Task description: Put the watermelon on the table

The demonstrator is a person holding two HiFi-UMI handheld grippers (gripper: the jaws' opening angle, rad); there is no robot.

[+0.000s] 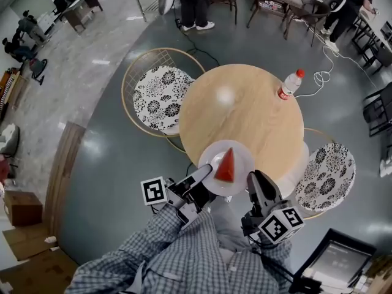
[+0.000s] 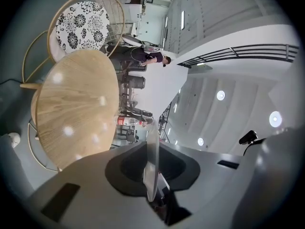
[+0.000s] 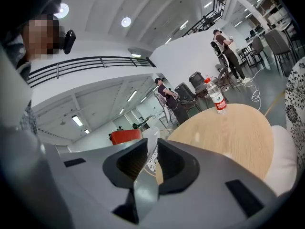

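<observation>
A red wedge of watermelon [image 1: 226, 166] lies on a white plate [image 1: 240, 154] that hangs over the near edge of the round wooden table [image 1: 245, 109]. My left gripper [image 1: 206, 176] is shut on the plate's left rim, and my right gripper [image 1: 252, 181] is shut on its right rim. In the left gripper view the plate's thin edge [image 2: 152, 151] runs between the jaws of the left gripper [image 2: 150, 175]. In the right gripper view the plate's rim [image 3: 149, 149] sits clamped in the right gripper [image 3: 147, 168], with the watermelon [image 3: 126, 136] showing red behind. Whether the plate touches the table cannot be told.
A plastic bottle with a red cap [image 1: 290, 84] stands at the table's far right. Wire chairs with flowered cushions stand at the left [image 1: 160, 97] and the right [image 1: 324, 176]. A white cable [image 1: 321, 75] lies on the floor. People [image 1: 195, 2] stand farther back.
</observation>
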